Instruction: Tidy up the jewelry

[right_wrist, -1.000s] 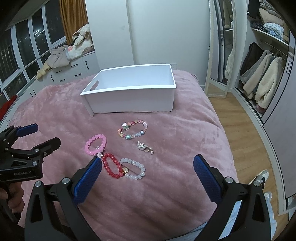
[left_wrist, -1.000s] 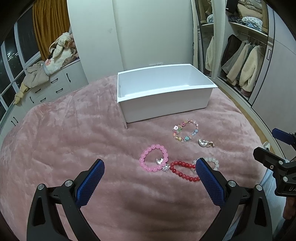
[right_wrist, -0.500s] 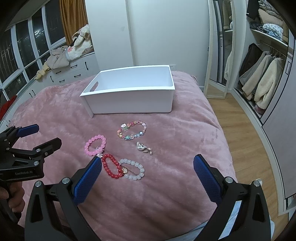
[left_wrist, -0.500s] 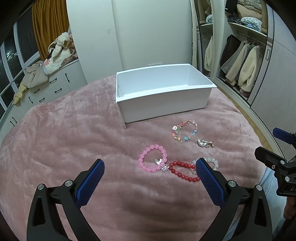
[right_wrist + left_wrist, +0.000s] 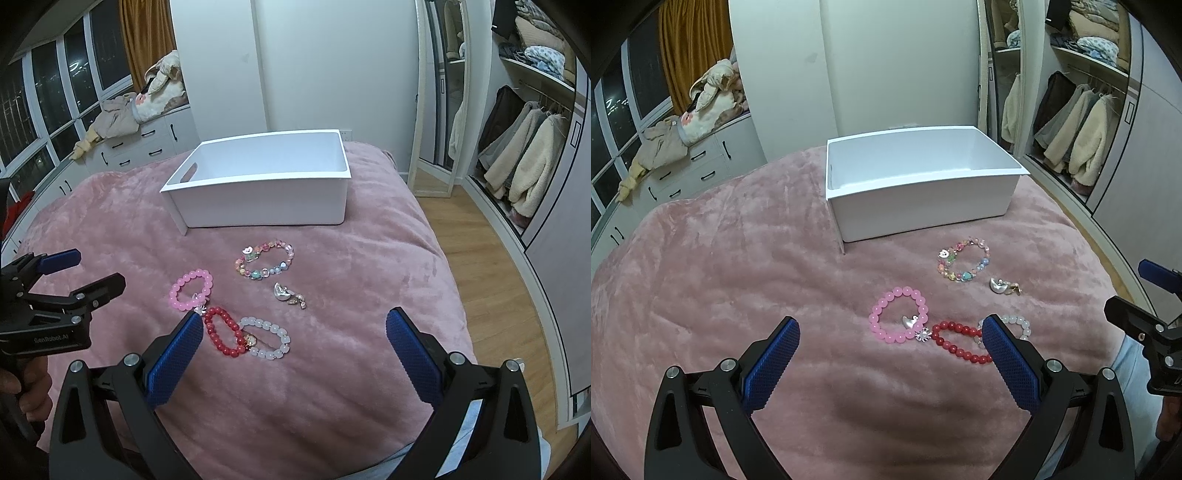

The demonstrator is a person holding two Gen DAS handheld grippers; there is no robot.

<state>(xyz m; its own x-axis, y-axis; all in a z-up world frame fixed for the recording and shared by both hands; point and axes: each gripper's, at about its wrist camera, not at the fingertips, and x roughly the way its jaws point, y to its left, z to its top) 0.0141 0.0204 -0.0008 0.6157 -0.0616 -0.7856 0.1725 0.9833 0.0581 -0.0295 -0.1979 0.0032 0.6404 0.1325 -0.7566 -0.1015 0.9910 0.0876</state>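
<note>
A: How far along is it?

B: Nothing is sorted, I judge. The bin (image 5: 258, 192) looks empty, and 4 bracelets plus a silver charm (image 5: 282, 291) lie on the blanket (image 5: 110, 229) in front of it.

A: The grippers?

B: The left gripper (image 5: 886, 349) and right gripper (image 5: 293, 345) both hang spread apart, holding nothing, near the red bracelet (image 5: 221, 332). All 5 pieces remain.
</note>
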